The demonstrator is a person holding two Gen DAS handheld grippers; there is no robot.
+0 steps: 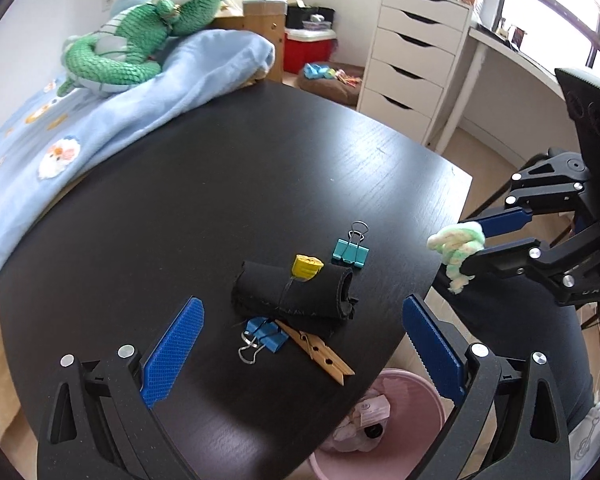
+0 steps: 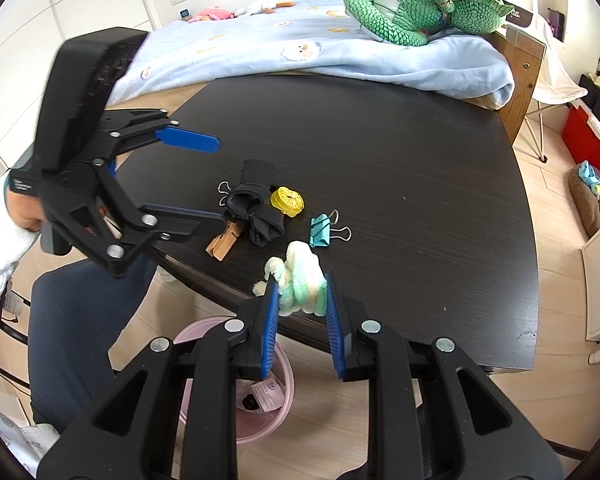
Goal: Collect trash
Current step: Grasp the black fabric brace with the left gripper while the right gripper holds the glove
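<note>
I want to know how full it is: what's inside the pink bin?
The pink bin holds crumpled white paper and a labelled packet; the table edge covers the rest.

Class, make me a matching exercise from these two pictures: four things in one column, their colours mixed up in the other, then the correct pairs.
Things:
1. binder clip beside the wooden peg
2. binder clip lying apart
3. bin under the table edge
4. rolled cloth

Colours:
A. pink
B. black
C. blue
D. teal

Pairs: 1-C, 2-D, 3-A, 4-B
</note>
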